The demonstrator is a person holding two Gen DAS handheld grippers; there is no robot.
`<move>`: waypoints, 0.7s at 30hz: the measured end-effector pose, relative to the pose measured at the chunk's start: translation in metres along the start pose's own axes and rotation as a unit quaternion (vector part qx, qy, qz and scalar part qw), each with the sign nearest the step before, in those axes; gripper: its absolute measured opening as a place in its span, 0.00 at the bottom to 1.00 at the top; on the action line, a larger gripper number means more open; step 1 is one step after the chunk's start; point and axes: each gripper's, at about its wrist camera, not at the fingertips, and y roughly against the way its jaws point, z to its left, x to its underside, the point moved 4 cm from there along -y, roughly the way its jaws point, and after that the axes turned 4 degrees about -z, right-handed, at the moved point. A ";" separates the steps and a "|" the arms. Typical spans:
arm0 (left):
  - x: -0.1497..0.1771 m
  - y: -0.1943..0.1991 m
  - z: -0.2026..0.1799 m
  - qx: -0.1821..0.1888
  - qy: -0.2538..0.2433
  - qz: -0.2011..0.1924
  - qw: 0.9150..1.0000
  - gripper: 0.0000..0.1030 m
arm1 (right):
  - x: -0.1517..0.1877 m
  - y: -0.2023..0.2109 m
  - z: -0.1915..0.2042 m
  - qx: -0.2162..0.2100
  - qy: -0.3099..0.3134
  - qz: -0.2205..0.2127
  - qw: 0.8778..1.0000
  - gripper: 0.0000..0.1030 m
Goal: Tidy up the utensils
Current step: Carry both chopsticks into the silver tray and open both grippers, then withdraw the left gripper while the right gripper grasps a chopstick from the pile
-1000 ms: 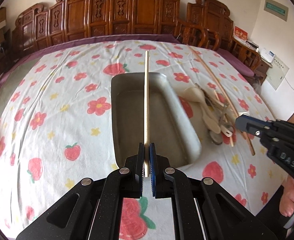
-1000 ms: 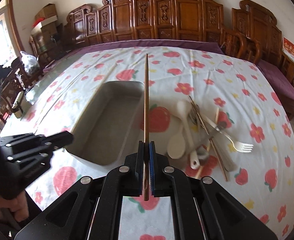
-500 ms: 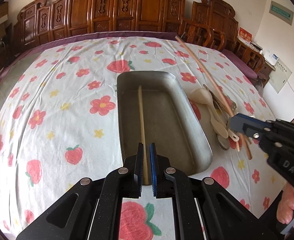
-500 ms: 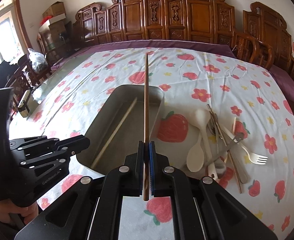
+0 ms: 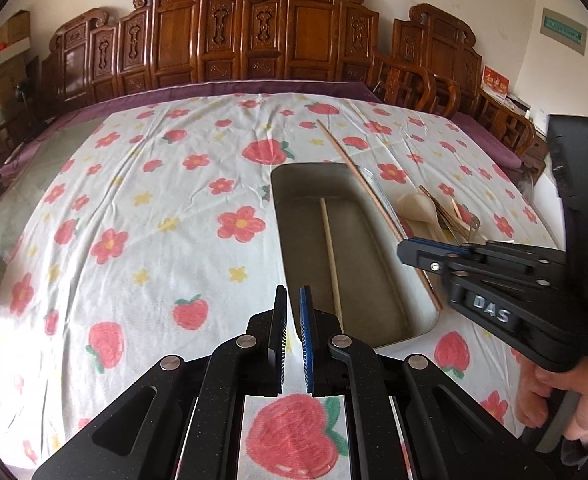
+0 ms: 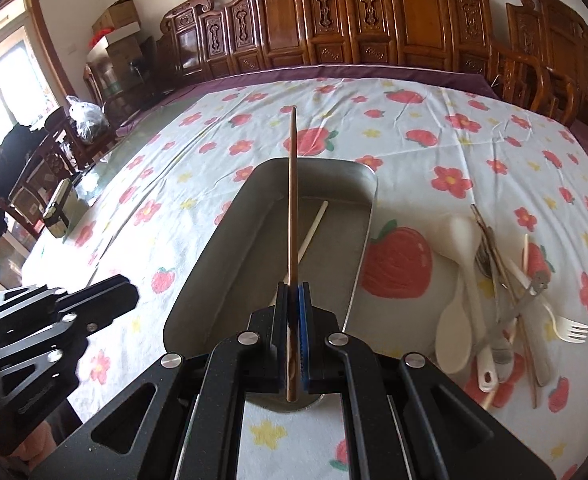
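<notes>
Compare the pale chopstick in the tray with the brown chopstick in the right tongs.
The pale chopstick is light cream; the brown chopstick is dark wood. The pale one lies loose on the floor of the metal tray; the brown one is clamped in the right tongs, held above the tray. Both are long, thin and straight.

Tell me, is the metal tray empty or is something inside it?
Not empty. One pale chopstick lies flat on the bottom of the metal tray. The brown chopstick is above it, pinched in the right gripper.
</notes>
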 end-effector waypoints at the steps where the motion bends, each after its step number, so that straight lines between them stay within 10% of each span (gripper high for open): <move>1: 0.000 0.001 0.001 0.000 0.000 -0.001 1.000 0.05 | 0.000 -0.002 0.000 -0.002 -0.001 0.001 1.000 0.06; 21: 0.008 0.010 -0.037 0.023 -0.021 -0.014 0.999 0.05 | 0.021 0.064 -0.035 -0.015 0.031 -0.044 0.998 0.17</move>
